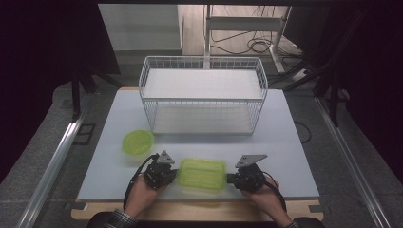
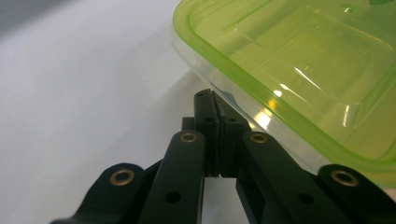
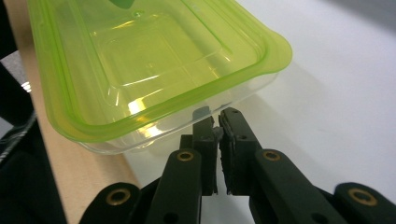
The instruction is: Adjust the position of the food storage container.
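Note:
A rectangular clear container with a lime-green lid (image 1: 202,173) sits near the table's front edge, between my two grippers. My left gripper (image 1: 177,174) is at its left end. In the left gripper view the jaws (image 2: 215,100) are shut together with nothing between them, and their tips sit under the lid's rim (image 2: 303,60) against the clear wall. My right gripper (image 1: 228,178) is at the right end. Its jaws (image 3: 217,116) are shut too, with the tips just under the rim of the container (image 3: 149,60). I cannot tell whether the container rests on the table.
A white wire basket (image 1: 203,100) stands at the middle back of the white table (image 1: 285,142). A round lime-green bowl (image 1: 138,142) lies left of centre, behind my left gripper. A wooden strip (image 3: 84,172) runs along the table's front edge.

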A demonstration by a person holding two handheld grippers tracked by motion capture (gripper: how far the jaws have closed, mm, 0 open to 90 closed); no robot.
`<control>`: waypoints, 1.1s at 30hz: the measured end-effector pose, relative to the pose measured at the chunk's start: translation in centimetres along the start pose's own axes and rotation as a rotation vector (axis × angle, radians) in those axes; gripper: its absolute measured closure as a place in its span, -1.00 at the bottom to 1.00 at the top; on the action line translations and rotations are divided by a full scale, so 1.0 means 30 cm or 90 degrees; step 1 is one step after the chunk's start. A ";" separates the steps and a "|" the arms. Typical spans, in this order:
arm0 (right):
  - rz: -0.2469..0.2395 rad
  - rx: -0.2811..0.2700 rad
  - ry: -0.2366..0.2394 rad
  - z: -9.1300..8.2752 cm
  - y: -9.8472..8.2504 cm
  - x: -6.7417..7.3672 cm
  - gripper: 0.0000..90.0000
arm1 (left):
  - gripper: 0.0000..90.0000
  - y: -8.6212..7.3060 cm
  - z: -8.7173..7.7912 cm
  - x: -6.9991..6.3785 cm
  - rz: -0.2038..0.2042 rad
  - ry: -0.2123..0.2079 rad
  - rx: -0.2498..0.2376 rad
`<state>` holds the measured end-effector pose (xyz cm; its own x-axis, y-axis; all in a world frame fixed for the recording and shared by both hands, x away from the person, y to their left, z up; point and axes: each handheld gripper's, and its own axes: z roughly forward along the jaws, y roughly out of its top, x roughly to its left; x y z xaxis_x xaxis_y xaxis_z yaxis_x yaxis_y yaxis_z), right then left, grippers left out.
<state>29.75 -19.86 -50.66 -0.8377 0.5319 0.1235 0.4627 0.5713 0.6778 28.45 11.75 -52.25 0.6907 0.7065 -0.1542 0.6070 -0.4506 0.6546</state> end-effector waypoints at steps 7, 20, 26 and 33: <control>0.005 -0.004 -0.030 -0.010 0.010 -0.076 0.87 | 1.00 0.045 0.044 -0.003 0.000 0.001 -0.007; -0.011 0.023 -0.046 0.003 0.008 -0.106 0.79 | 0.85 0.053 0.055 0.002 0.005 0.014 -0.009; -0.011 0.008 -0.072 -0.039 0.001 -0.115 0.72 | 0.58 0.028 0.000 0.024 0.001 0.045 -0.033; -0.018 -0.020 -0.093 -0.091 -0.011 -0.106 0.46 | 0.23 -0.011 -0.051 0.023 0.009 0.053 -0.058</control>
<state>31.48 -23.44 -49.30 -0.7982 0.6024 -0.0020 0.4278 0.5691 0.7022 28.13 13.22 -51.44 0.6614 0.7452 -0.0846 0.5564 -0.4118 0.7217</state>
